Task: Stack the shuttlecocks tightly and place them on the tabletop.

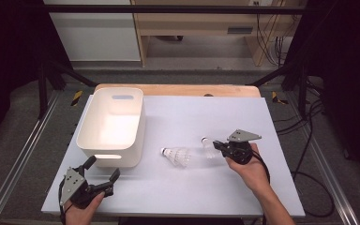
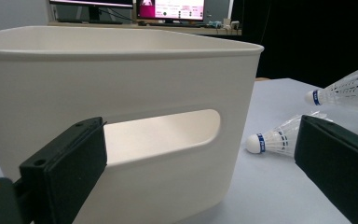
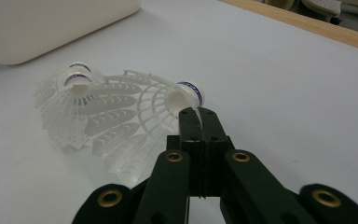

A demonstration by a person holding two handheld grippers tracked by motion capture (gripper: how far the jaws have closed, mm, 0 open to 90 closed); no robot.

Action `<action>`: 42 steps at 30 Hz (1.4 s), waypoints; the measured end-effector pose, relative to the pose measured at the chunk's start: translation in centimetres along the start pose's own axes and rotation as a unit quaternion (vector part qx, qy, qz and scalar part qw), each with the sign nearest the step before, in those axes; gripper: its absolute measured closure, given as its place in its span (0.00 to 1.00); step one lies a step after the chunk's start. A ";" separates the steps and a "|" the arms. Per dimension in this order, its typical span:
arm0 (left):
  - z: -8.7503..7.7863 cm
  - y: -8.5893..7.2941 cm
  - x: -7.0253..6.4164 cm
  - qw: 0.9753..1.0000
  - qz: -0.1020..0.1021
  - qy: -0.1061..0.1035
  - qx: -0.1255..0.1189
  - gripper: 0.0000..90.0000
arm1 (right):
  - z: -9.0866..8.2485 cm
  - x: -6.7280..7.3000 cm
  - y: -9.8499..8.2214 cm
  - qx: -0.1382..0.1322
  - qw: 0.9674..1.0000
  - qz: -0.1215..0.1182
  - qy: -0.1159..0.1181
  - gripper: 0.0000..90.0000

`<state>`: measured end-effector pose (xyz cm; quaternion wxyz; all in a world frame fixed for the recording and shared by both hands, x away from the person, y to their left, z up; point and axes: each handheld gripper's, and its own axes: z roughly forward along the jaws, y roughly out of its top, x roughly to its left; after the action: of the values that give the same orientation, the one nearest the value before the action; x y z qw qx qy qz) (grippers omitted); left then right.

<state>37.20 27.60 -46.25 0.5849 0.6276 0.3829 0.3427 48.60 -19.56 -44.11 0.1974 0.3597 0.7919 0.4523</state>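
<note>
1. Pinching the feather skirt of one shuttlecock (image 3: 168, 100), our right gripper (image 1: 221, 148) has its jaws pressed together on a thin white vane, cork end pointing to 12 o'clock in the right gripper view.
2. We see a second shuttlecock (image 1: 176, 156) lying on the table (image 1: 262, 187) just beside it, at 9 o'clock from those jaws in the high view.
3. Our right hand (image 1: 248, 168) reaches in from 5 o'clock, wrist low.
4. Our left gripper (image 1: 102, 174) rests at 7 o'clock, jaws spread wide, nothing between them, facing the white bin (image 1: 131, 140).
5. We see the bin's interior bare in the high view.
</note>
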 end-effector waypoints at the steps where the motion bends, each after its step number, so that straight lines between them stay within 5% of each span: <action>1: 0.0 0.0 -0.1 1.000 0.001 0.000 -0.002 0.03 | -0.1 0.0 -0.1 0.000 1.000 0.001 0.001 1.00; 28: -0.3 0.0 0.1 1.000 0.000 0.003 -0.002 0.03 | -1.1 1.2 -1.1 -0.028 0.998 -0.060 0.022 1.00; 42: -0.2 -0.1 -0.1 1.000 0.005 0.001 0.001 0.03 | -0.9 1.6 -1.3 -0.026 0.996 -0.085 0.010 1.00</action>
<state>36.96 27.62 -46.28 0.5820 0.6299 0.3804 0.3461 46.49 -19.29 -44.74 0.2366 0.2817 0.8096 0.4575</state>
